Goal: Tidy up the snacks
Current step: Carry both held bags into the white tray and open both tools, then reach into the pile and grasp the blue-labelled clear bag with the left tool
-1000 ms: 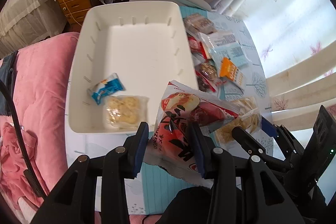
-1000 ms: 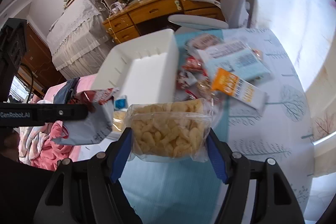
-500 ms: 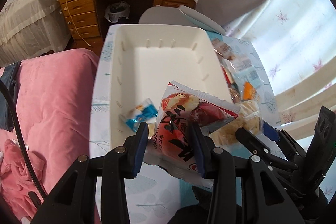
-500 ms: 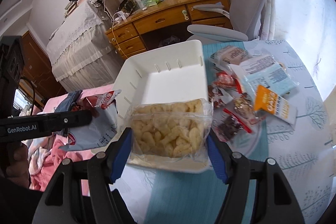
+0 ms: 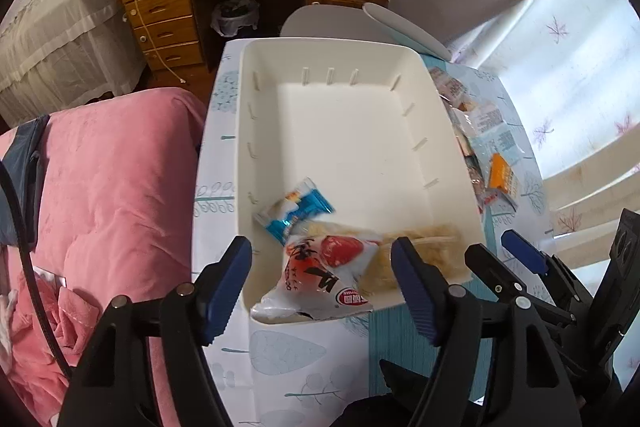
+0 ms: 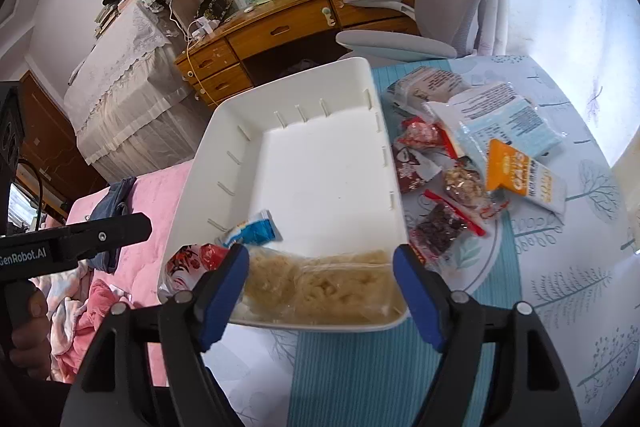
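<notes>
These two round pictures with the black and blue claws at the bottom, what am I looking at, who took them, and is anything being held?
No robot here: a person holds a hand-held two-finger gripper in each hand, and a fisheye camera on each one looks out along its fingers. One picture is from the left gripper, the other from the right gripper.

Both hang over the near end of a white bin on a table with a leaf-print cloth. Both sets of jaws have just been opening and now stand wide, so nothing is held. The red and white snack bag leans over the bin's near rim, and the clear bag of pale puffs lies inside beside a small blue packet.

More snack packets wait on the cloth to the right of the bin.
</notes>
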`<state>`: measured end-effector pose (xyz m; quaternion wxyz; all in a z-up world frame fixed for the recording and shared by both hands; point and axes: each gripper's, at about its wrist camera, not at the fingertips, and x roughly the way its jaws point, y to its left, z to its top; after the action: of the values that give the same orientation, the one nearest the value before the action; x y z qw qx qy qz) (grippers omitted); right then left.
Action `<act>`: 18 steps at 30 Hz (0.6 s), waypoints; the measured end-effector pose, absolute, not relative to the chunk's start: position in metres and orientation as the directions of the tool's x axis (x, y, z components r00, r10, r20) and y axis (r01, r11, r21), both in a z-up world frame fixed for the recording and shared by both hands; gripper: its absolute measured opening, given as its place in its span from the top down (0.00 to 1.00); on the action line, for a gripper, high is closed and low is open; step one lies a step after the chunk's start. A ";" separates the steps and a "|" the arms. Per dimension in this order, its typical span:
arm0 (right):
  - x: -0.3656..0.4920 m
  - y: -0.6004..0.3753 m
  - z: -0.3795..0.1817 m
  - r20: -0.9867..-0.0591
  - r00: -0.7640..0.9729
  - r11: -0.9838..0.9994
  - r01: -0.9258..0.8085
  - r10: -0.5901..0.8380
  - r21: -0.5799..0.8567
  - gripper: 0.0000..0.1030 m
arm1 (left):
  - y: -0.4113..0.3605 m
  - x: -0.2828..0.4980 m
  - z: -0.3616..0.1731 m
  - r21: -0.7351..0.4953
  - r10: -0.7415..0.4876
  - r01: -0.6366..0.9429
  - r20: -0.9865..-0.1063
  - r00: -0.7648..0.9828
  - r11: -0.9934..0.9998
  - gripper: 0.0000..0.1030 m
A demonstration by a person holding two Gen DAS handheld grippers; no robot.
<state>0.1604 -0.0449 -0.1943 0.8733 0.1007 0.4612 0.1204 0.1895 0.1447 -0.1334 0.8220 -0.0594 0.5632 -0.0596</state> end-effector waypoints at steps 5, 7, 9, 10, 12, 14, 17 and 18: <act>0.154 -0.059 -0.188 -0.781 0.554 0.955 -0.113 0.288 0.273 0.24 | 0.127 0.190 -0.131 -0.176 -0.185 0.056 -0.919 0.348 0.983 0.29; 0.151 -0.065 -0.186 -0.781 0.558 0.959 -0.112 0.278 0.261 0.24 | 0.118 0.190 -0.128 -0.187 -0.199 0.068 -0.917 0.347 0.980 0.28; 0.148 -0.072 -0.183 -0.779 0.566 0.961 -0.116 0.271 0.250 0.24 | 0.109 0.189 -0.125 -0.192 -0.208 0.080 -0.913 0.350 0.978 0.27; 0.146 -0.076 -0.182 -0.777 0.571 0.963 -0.119 0.264 0.240 0.24 | 0.103 0.189 -0.124 -0.193 -0.211 0.085 -0.913 0.350 0.977 0.27; 0.143 -0.085 -0.179 -0.777 0.571 0.964 -0.129 0.265 0.234 0.24 | 0.091 0.188 -0.122 -0.198 -0.218 0.093 -0.913 0.345 0.976 0.26; 0.142 -0.093 -0.175 -0.774 0.571 0.962 -0.142 0.273 0.234 0.24 | 0.082 0.188 -0.119 -0.204 -0.227 0.101 -0.911 0.344 0.974 0.26; 0.143 -0.103 -0.173 -0.781 0.565 0.964 -0.178 0.266 0.199 0.24 | 0.062 0.190 -0.113 -0.210 -0.240 0.125 -0.911 0.336 0.970 0.26; 0.144 -0.107 -0.173 -0.783 0.564 0.964 -0.186 0.263 0.190 0.24 | 0.058 0.189 -0.111 -0.213 -0.245 0.130 -0.910 0.335 0.968 0.26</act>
<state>0.1435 -0.1066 -0.1728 0.8831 0.0429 0.4495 0.1272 0.1894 0.0577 -0.1113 0.8155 -0.0509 0.5649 -0.1148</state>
